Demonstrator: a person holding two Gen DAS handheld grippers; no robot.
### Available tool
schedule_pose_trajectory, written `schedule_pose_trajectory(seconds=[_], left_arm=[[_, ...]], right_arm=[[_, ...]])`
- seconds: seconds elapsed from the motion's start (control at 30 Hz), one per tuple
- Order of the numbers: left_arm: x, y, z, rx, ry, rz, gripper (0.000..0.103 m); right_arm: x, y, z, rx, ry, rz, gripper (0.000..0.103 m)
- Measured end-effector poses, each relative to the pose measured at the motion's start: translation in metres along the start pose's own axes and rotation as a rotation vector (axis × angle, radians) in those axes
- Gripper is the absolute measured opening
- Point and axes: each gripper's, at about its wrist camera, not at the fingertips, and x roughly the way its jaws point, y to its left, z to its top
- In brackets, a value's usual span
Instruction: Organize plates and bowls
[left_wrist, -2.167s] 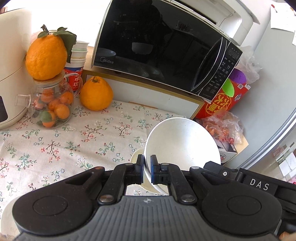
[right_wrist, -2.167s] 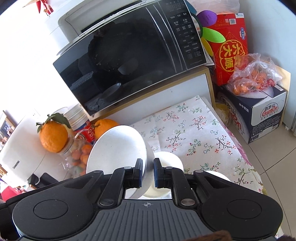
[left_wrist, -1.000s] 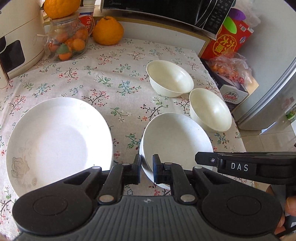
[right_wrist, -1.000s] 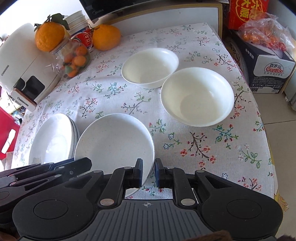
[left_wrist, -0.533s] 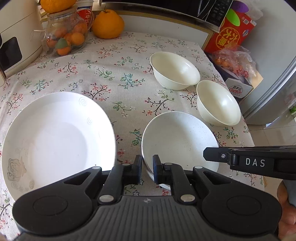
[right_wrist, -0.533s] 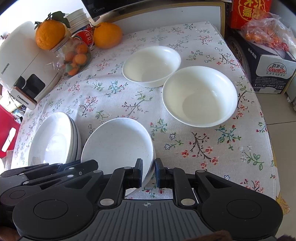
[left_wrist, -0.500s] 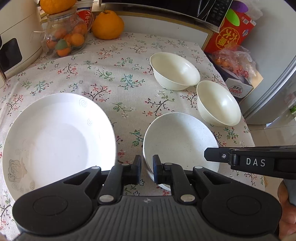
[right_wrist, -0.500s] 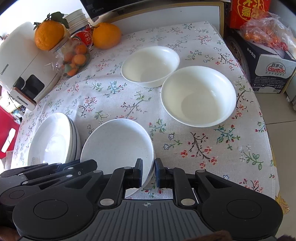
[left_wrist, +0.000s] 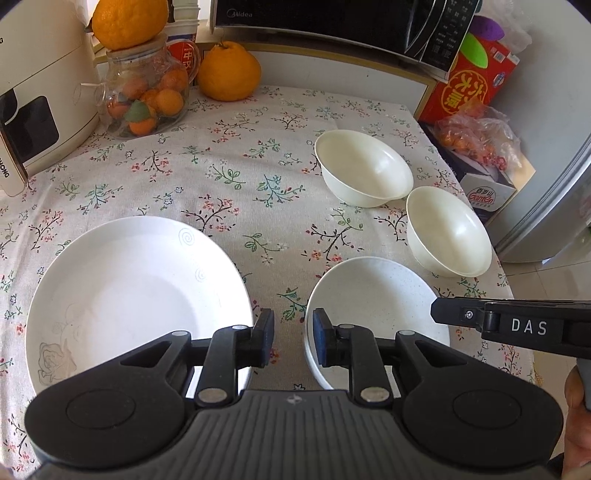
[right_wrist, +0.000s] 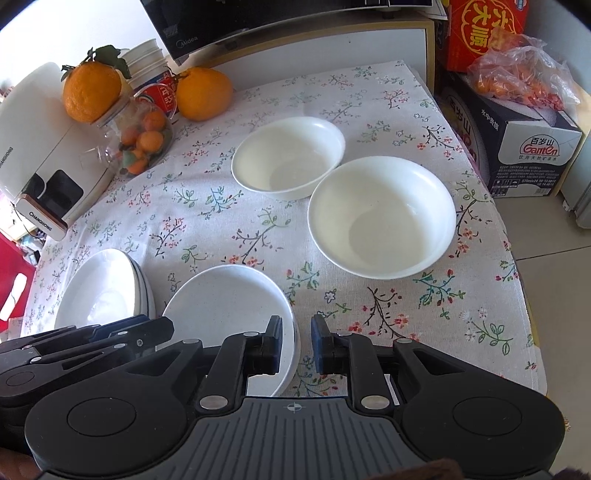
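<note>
A small speckled white plate (left_wrist: 376, 295) (right_wrist: 225, 306) lies flat on the floral tablecloth near the front edge. My left gripper (left_wrist: 293, 341) is open, its jaws astride the plate's left rim, holding nothing. My right gripper (right_wrist: 296, 345) is open astride the plate's right rim, also empty. A stack of large white plates (left_wrist: 136, 291) (right_wrist: 103, 286) sits to the left. Two white bowls stand behind on the right, one farther (left_wrist: 364, 173) (right_wrist: 290, 157) and one nearer (left_wrist: 448, 236) (right_wrist: 382, 216).
At the back stand a glass jar of oranges (left_wrist: 146, 96), a large orange (left_wrist: 229, 70), a white appliance (left_wrist: 33, 96) and a microwave (left_wrist: 332, 18). Off the table's right edge (right_wrist: 517, 266) are a carton (right_wrist: 517, 144) and a bag of fruit (right_wrist: 517, 77).
Both grippers have opened and let go of the small plate, which now rests flat on the table. Earlier it was lowered from a tilted hold in the air.
</note>
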Motion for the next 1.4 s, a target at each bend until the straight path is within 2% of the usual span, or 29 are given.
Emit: schedule_pose_trajectory(seconds=[0.4, 0.7, 0.8, 1.07, 1.13, 1.4], left_arm=[[-0.002, -0.004, 0.018, -0.048, -0.052, -0.022, 0.022], [0.005, -0.016, 0.034, -0.046, -0.077, -0.067, 0.031], [0.008, -0.020, 0.038, -0.037, -0.078, -0.085, 0.036], [0.019, -0.026, 0.047, -0.030, -0.080, -0.146, 0.054], [0.023, -0.026, 0.050, -0.044, -0.072, -0.167, 0.057], [0.041, -0.046, 0.053, -0.023, -0.044, -0.210, 0.064]], right_arm=[[-0.009, -0.003, 0.012, 0.035, -0.091, -0.025, 0.027], [-0.015, -0.014, 0.022, 0.087, -0.151, -0.054, 0.037], [-0.018, -0.021, 0.024, 0.107, -0.164, -0.068, 0.039], [-0.030, -0.059, 0.034, 0.256, -0.219, -0.111, 0.055], [-0.030, -0.070, 0.035, 0.294, -0.219, -0.134, 0.062], [-0.013, -0.096, 0.032, 0.445, -0.151, -0.082, 0.062]])
